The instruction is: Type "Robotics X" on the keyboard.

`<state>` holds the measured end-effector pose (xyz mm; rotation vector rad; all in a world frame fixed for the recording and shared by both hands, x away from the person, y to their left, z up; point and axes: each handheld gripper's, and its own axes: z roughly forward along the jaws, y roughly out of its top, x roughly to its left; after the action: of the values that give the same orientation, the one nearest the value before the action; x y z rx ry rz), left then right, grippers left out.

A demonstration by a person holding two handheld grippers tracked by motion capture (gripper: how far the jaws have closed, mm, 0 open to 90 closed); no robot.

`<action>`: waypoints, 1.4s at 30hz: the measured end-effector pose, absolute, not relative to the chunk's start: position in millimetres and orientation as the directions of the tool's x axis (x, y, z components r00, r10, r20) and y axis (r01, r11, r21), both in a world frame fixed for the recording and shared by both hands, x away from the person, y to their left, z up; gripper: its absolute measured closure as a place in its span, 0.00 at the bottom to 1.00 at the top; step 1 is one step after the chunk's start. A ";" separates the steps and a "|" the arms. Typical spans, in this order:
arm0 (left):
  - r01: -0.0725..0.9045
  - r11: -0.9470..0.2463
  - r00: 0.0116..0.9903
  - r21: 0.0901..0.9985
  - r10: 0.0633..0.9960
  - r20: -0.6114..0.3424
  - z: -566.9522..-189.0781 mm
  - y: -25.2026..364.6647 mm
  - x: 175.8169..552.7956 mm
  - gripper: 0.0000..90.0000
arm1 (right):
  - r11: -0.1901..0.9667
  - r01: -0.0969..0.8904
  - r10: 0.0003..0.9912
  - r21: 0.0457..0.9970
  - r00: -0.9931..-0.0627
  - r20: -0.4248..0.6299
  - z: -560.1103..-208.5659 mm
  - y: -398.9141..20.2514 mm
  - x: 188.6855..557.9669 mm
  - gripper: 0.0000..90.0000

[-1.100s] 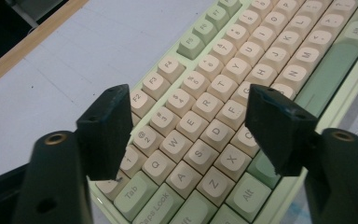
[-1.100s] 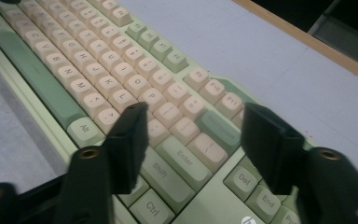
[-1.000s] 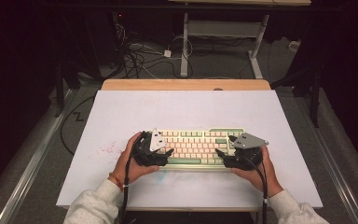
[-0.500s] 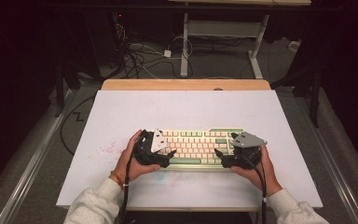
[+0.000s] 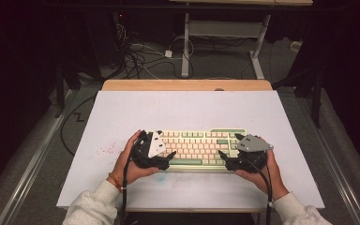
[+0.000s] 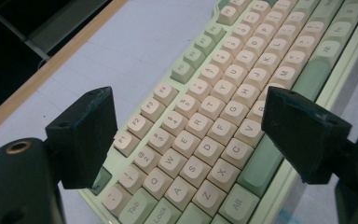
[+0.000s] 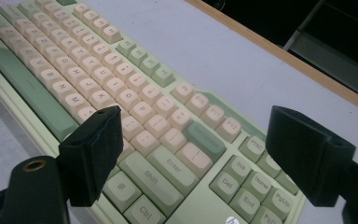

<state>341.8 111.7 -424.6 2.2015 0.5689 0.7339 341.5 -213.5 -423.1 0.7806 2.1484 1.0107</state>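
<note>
A pale green keyboard (image 5: 197, 146) with cream and green keys lies across the near middle of the white table (image 5: 183, 110). My left gripper (image 5: 168, 157) is at its left end, held in a hand, with jaws wide open. In the left gripper view the left gripper (image 6: 191, 100) spans the keyboard (image 6: 223, 112) from the function row to the space bar. My right gripper (image 5: 223, 158) is at the right end, also open. In the right gripper view the right gripper (image 7: 198, 116) frames the Enter and Shift keys of the keyboard (image 7: 135, 107). Neither gripper holds anything.
A wooden strip (image 5: 187, 85) runs along the table's far edge. Beyond it, cables (image 5: 140, 61) lie on the floor beside a white desk frame (image 5: 258, 51). Faint red specks (image 5: 105, 150) mark the table left of the keyboard.
</note>
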 end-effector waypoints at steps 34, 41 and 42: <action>0.115 -0.665 0.723 0.738 0.566 0.397 -428.6 132.0 304.1 0.19 | 0.529 0.195 0.726 0.826 -0.608 -0.321 -417.0 -237.7 305.7 0.23; 0.113 -0.665 0.716 0.738 0.569 0.404 -431.3 140.9 300.2 0.19 | 0.532 0.193 0.732 0.824 -0.594 -0.333 -417.0 -245.8 301.4 0.23; 0.113 -0.665 0.716 0.739 0.570 0.403 -431.9 141.9 299.6 0.19 | 0.533 0.193 0.733 0.824 -0.591 -0.335 -417.2 -246.9 300.9 0.23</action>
<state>299.6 141.9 -431.9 2.2055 0.5160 0.8250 300.9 -246.9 -417.2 0.7477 2.0824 1.0059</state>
